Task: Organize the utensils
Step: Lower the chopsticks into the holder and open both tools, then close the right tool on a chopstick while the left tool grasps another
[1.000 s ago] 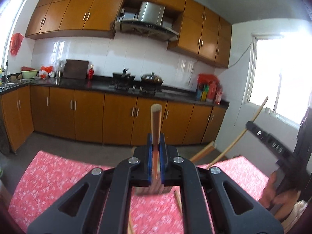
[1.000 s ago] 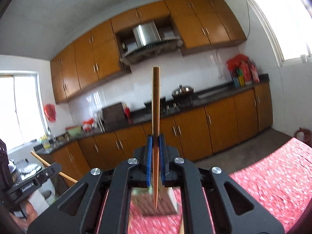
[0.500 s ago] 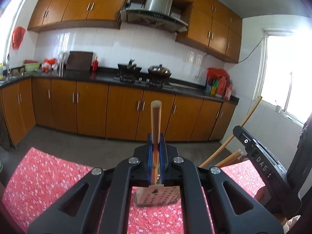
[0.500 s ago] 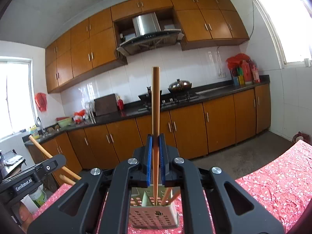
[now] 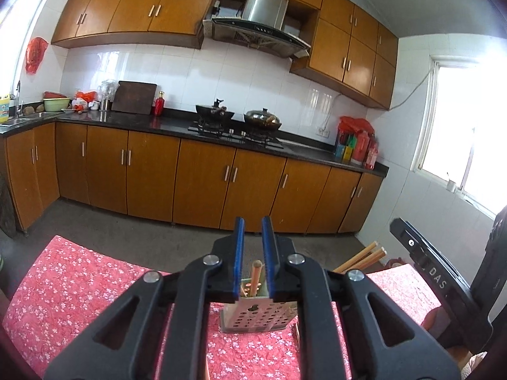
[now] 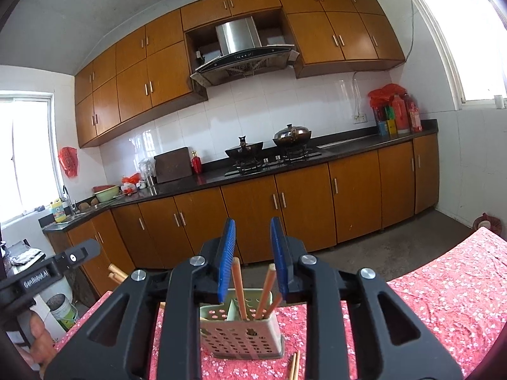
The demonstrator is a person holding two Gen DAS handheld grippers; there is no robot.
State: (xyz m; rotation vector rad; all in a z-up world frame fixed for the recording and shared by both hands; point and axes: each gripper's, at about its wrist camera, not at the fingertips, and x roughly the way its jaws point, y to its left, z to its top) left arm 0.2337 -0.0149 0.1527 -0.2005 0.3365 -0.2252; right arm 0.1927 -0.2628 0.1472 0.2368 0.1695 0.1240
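A pale green perforated utensil holder [image 6: 242,332] stands on the red floral tablecloth [image 6: 443,291]; it also shows in the left wrist view [image 5: 258,315]. Several wooden chopsticks [image 6: 239,288] stand in it, leaning apart. My right gripper [image 6: 252,237] is open and empty just above and behind the holder. My left gripper [image 5: 252,240] is open and empty, with one chopstick [image 5: 255,277] standing in the holder below its jaws. The left gripper also shows at the left edge of the right wrist view [image 6: 47,270].
More chopsticks lie on the cloth beside the holder [image 6: 294,364]. Other chopstick ends [image 5: 364,255] poke up at the table's right. Behind the table is a kitchen floor [image 5: 126,228] and wooden cabinets [image 5: 206,177]. A dark chair [image 5: 475,285] stands at the right.
Both grippers opened and let go of their chopsticks, which now stand in the holder. Both views have tilted down toward the holder.
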